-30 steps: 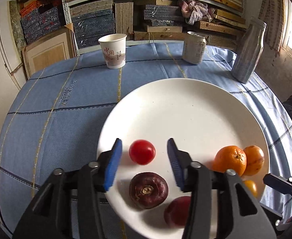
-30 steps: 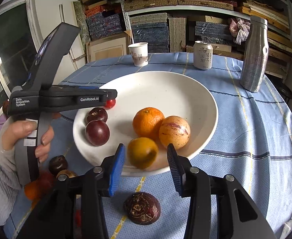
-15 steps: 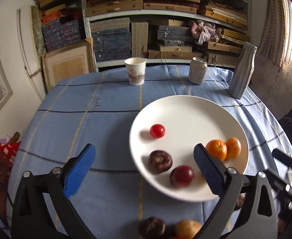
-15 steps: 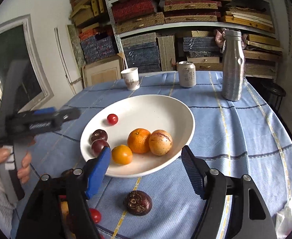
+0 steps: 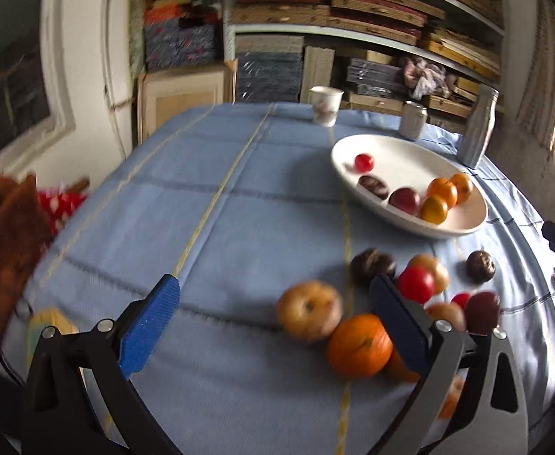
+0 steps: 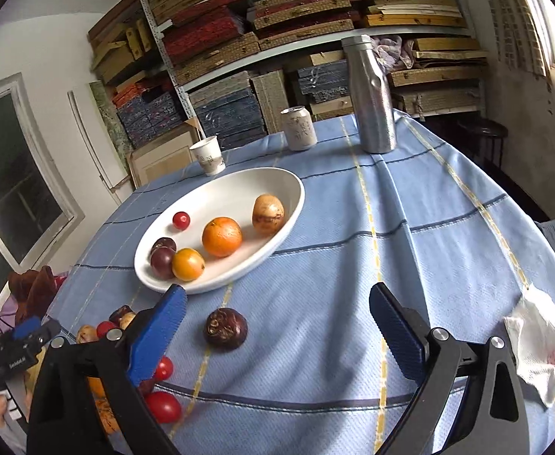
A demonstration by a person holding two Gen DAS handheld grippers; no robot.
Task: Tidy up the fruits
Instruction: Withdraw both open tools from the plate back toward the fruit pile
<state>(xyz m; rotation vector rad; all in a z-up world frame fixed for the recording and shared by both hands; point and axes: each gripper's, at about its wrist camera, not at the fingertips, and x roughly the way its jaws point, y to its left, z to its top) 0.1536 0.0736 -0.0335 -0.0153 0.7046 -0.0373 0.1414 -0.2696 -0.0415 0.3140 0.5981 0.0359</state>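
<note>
Blue cloth [image 6: 410, 197] covers the table under your tools. Your left gripper [image 5: 273, 318] gapes wide and empty above the loose fruit [image 5: 357, 345] at the near edge. The plate [image 6: 289, 185] beyond holds six pieces. Your right gripper [image 6: 275, 326] has just been opening, nothing between its jaws; a dark fruit [image 6: 225, 328] lies just ahead.

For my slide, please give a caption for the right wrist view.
Open right gripper above a dark fruit; white plate holds six fruits.
</note>
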